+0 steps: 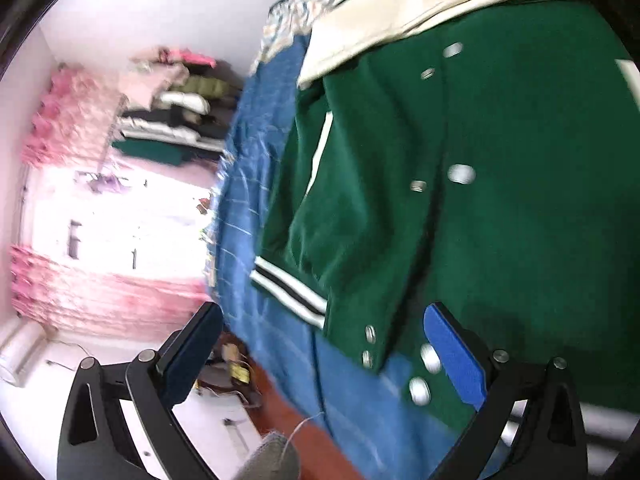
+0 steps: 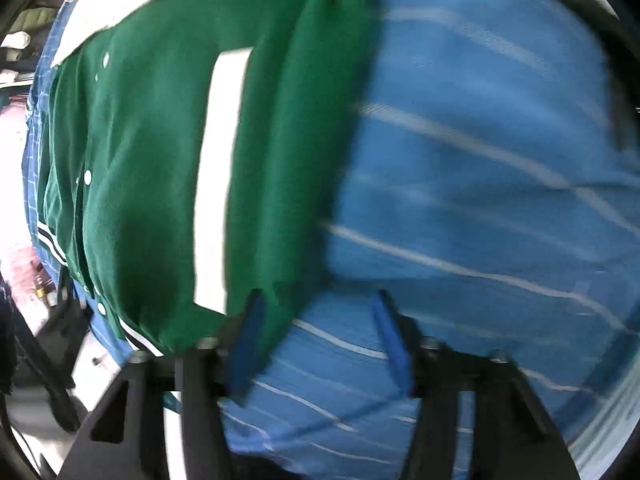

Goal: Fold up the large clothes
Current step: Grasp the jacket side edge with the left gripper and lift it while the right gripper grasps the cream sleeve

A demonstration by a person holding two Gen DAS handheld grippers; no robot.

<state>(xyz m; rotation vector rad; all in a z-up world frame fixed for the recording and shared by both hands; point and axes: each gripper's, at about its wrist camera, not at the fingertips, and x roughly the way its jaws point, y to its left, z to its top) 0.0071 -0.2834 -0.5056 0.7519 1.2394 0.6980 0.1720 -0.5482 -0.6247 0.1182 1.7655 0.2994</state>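
A green varsity jacket (image 1: 500, 184) with silver snaps, cream collar and striped hem lies on a blue striped bedsheet (image 1: 256, 184). My left gripper (image 1: 324, 344) is open and empty, its fingers straddling the jacket's bottom hem corner without touching it. In the right wrist view the jacket (image 2: 160, 184) shows a white stripe, and its green edge reaches down between the fingers. My right gripper (image 2: 320, 344) is open just above the sheet (image 2: 480, 200), with the jacket edge beside its left finger (image 2: 248, 344).
Beyond the bed's edge are pink curtains (image 1: 72, 148) around a bright window, a rack of stacked clothes (image 1: 176, 112), and clutter on the floor (image 1: 232, 368). A patterned quilt (image 1: 304, 4) lies at the bed's far end.
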